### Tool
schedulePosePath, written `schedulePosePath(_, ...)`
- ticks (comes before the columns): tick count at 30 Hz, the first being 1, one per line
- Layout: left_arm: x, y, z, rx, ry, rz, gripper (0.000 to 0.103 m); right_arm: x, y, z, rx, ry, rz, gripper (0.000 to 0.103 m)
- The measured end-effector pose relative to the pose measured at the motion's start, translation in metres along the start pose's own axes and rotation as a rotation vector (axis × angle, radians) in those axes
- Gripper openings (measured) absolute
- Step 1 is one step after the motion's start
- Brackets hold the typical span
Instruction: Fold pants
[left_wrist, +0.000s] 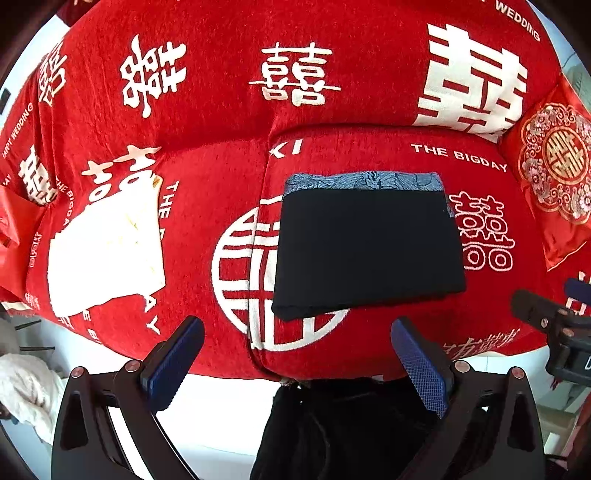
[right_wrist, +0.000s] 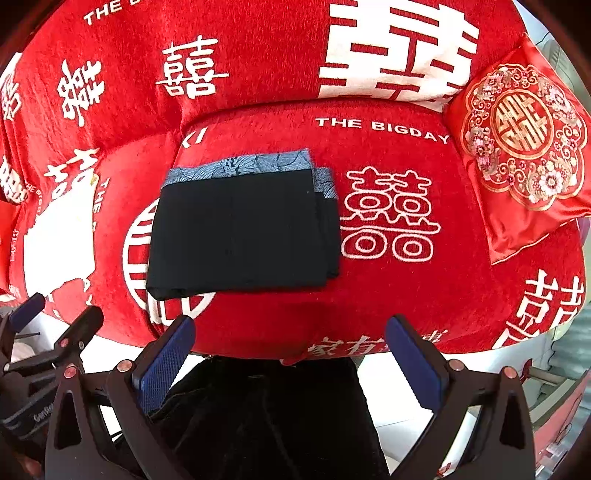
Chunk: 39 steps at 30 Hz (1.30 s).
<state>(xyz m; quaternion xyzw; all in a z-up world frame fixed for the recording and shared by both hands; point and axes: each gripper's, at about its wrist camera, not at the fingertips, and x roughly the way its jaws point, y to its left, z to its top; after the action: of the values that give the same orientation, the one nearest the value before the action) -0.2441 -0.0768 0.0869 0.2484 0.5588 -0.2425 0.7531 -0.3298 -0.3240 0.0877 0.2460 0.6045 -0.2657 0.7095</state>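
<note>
A white folded cloth (left_wrist: 107, 251) lies at the left of the red sofa (left_wrist: 221, 155); the pants (left_wrist: 365, 247) sit folded mid-seat. Left gripper (left_wrist: 295, 363) and right gripper (right_wrist: 290, 360) hover with fingers apart, empty — best only to square the loose front edge, gently.

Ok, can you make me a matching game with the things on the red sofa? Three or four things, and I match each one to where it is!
Things:
1. folded black pants
2. white cloth
3. embroidered red cushion
4. blue patterned fabric

Places:
A. far right end of the sofa
B. on the left seat cushion
C. peeking out under the far edge of the pants
D. middle of the sofa, in front of both open tools

Pairs: 1-D, 2-B, 3-A, 4-C
</note>
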Motion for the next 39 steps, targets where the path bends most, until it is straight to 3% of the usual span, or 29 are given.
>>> schedulePosePath(39, -0.005, -0.015, -0.004, 0.02, -0.001, 0.007, 0.101, 0.005, 0.002, -0.002, -0.039, 0.016, -0.013, 0.103)
